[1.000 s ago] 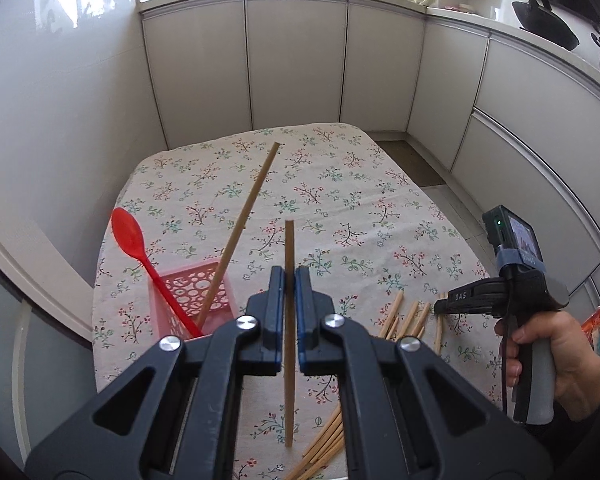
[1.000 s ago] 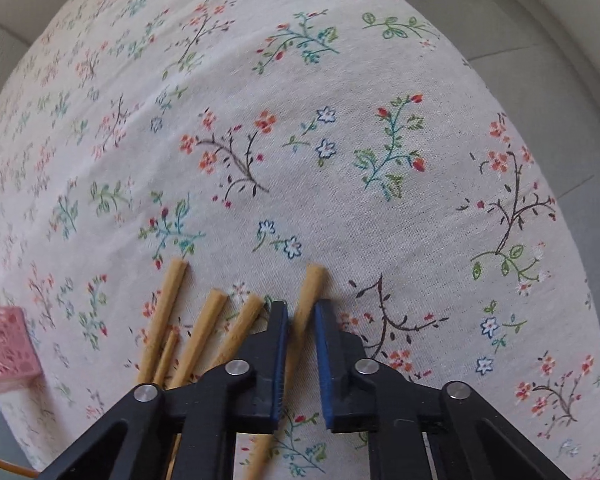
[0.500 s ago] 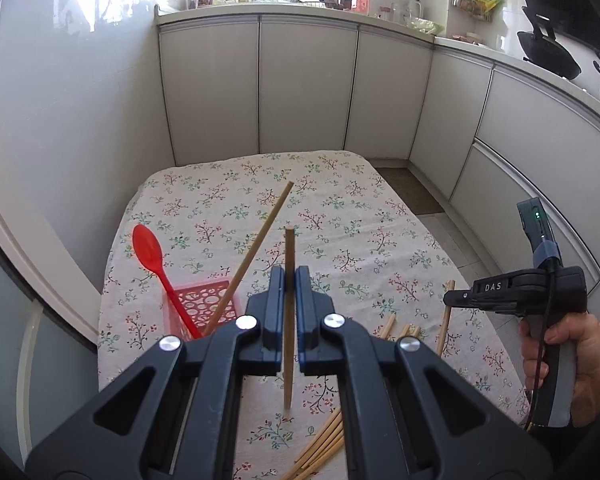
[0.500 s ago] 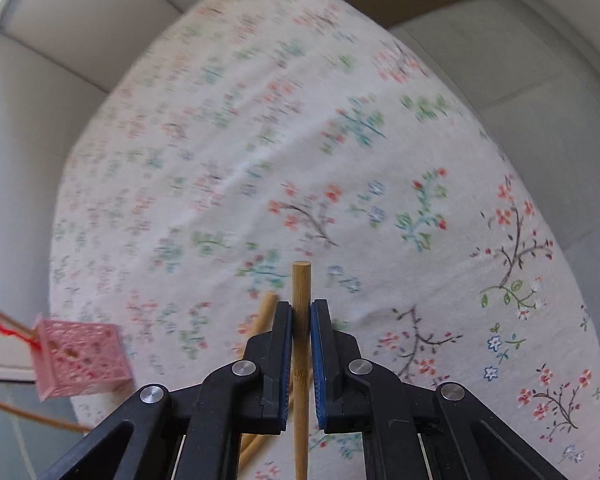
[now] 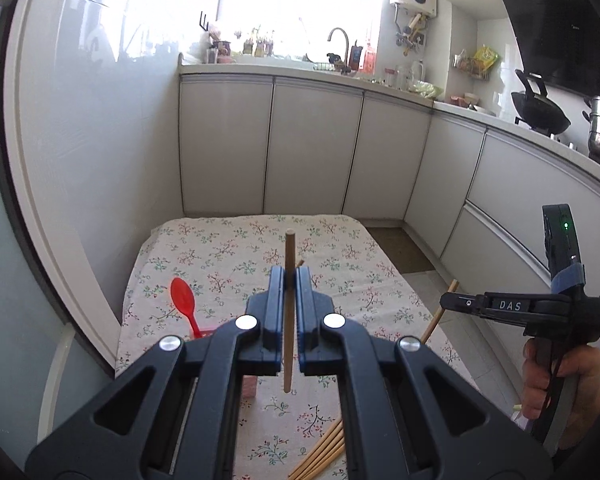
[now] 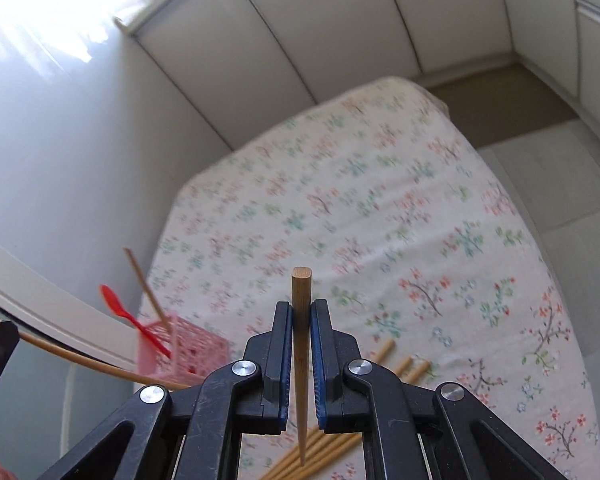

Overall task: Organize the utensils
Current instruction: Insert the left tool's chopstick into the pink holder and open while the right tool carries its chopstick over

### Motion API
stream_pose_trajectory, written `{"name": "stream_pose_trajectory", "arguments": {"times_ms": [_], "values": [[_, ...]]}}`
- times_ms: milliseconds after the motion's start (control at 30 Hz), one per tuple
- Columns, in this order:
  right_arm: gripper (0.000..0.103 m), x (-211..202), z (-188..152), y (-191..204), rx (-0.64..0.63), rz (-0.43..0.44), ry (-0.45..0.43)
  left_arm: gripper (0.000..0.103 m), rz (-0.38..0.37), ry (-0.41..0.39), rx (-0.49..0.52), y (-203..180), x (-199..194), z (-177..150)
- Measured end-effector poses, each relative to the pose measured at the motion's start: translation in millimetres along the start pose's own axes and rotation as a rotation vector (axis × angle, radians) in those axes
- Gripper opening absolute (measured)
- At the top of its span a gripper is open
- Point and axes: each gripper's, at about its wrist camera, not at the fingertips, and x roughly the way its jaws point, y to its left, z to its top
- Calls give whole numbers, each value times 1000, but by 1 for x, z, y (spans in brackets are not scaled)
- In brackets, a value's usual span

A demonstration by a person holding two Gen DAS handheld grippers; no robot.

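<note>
You've got both grippers, left gripper [image 5: 288, 280] and right gripper [image 6: 301, 312], pinched tight on one upright chopstick [image 5: 288, 300] each [image 6: 301, 344], presumably so they'll drop tip-first into the pink basket [image 6: 184, 350].

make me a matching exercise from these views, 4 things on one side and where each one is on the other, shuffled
Things:
1. red spoon
2. right gripper
3. pink basket
4. loose chopsticks

Places:
A. lying flat on the floral tablecloth
B. standing in the pink basket
C. near the table's left edge
D. shut on a chopstick, lifted off the table

Pairs: 1-B, 2-D, 3-C, 4-A
</note>
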Motion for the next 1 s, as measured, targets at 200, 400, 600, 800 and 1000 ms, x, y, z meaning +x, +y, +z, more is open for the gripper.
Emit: {"name": "stream_pose_trajectory", "arguments": {"times_ms": [200,400,600,800,1000], "values": [[7,-22,5,28,-53,59,-110,6,68,-117,-13,12,-20,12],[7,-16,5,44,-80,90,-125,6,151,-130,-13,27,-3,11],[7,-6,3,49,-82,98,-104,6,162,-68,12,30,33,-4],[7,-4,0,49,-96,89,-116,6,155,31,-1,34,60,-17],[7,-7,-1,53,-114,95,-133,23,139,54,-8,33,60,-19]]}}
